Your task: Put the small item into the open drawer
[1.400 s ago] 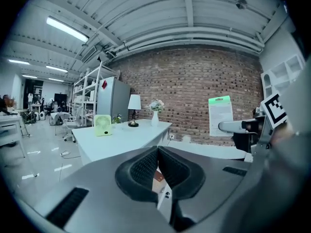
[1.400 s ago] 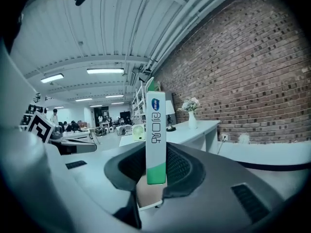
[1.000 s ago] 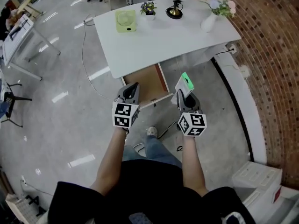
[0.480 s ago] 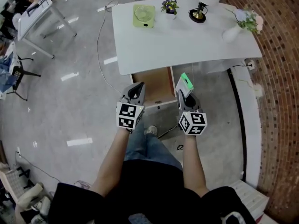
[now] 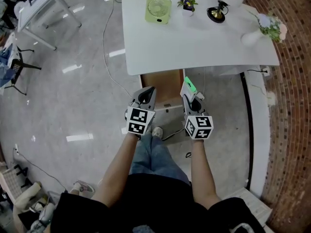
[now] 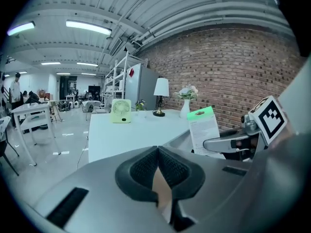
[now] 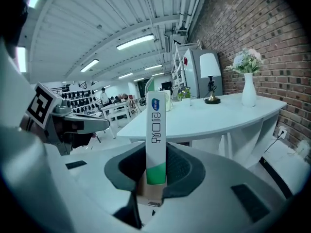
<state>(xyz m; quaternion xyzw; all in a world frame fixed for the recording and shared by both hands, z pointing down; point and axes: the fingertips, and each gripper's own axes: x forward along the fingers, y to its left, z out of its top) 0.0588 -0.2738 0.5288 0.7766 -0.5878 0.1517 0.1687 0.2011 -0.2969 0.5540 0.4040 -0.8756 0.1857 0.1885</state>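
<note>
Gripping the small item [image 7: 156, 130], a slim white-and-green box, by its lower end; right gripper [image 5: 191, 101] clamped on it, box standing tall out of the jaws; left gripper [image 6: 158, 154] pinched closed, empty, alongside; open drawer [image 5: 160, 84] just ahead, under the white table [image 5: 194, 42] edge. Risk: box held low may pivot or slip; top could catch the table edge and drop outside the drawer.
</note>
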